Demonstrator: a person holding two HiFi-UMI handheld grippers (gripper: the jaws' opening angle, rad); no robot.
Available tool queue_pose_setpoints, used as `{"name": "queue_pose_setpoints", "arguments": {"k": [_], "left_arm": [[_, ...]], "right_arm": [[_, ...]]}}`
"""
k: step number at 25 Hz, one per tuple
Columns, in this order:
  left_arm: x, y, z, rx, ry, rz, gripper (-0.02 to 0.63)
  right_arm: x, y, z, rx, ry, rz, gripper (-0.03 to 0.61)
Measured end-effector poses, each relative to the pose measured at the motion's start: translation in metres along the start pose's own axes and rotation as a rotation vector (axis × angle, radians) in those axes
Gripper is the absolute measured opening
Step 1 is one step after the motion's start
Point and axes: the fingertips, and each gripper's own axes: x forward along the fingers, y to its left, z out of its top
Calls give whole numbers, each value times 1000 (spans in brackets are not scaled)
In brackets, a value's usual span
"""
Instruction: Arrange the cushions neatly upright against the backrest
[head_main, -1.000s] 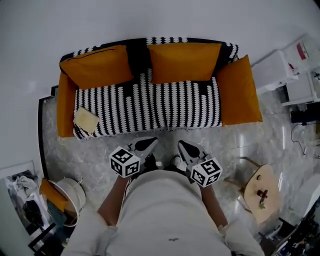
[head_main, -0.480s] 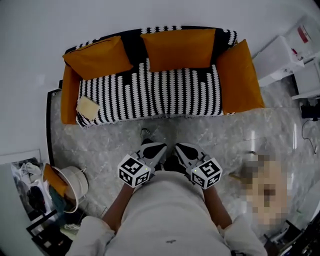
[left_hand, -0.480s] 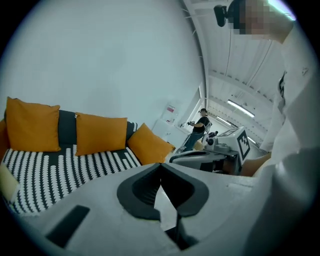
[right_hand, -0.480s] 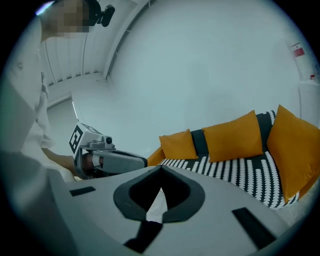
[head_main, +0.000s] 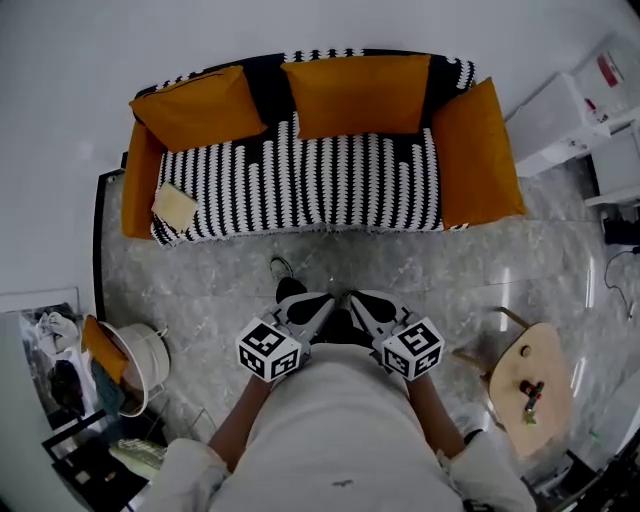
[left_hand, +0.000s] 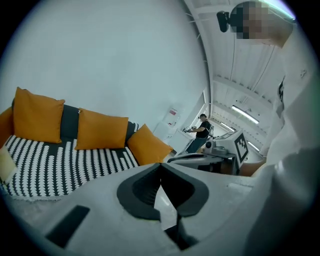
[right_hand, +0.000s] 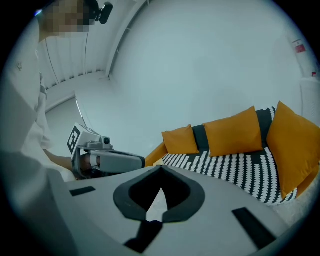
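Three orange cushions stand on the black-and-white striped sofa (head_main: 330, 185). The left cushion (head_main: 197, 105) and the middle cushion (head_main: 357, 95) lean upright on the backrest. The right cushion (head_main: 477, 152) stands against the right armrest. My left gripper (head_main: 318, 300) and right gripper (head_main: 358, 298) are held side by side close to my body, over the floor in front of the sofa. Both are shut with nothing in them. The left gripper view shows its jaws (left_hand: 160, 166) meeting, and the right gripper view shows the same (right_hand: 161, 171).
A small beige cloth (head_main: 174, 207) lies on the seat's left end. A white basket (head_main: 145, 368) stands on the floor at the left, a small wooden table (head_main: 530, 385) at the right, white cabinets (head_main: 560, 120) beyond the sofa's right end. A person (left_hand: 202, 129) stands far off.
Both grippers have drawn back from the sofa toward my body and come closer together. The sofa now lies farther away. The cushions have not moved.
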Motion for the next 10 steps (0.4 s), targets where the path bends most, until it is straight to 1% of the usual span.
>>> {"name": "queue_pose_setpoints", "arguments": {"k": [4, 10], "left_arm": [[4, 3, 9, -12, -20, -5, 12], [12, -2, 20, 17, -24, -4, 12]], "right_arm": [[-2, -1, 2, -33, 8, -6, 8], [-10, -4, 14, -51, -9, -6, 8]]}}
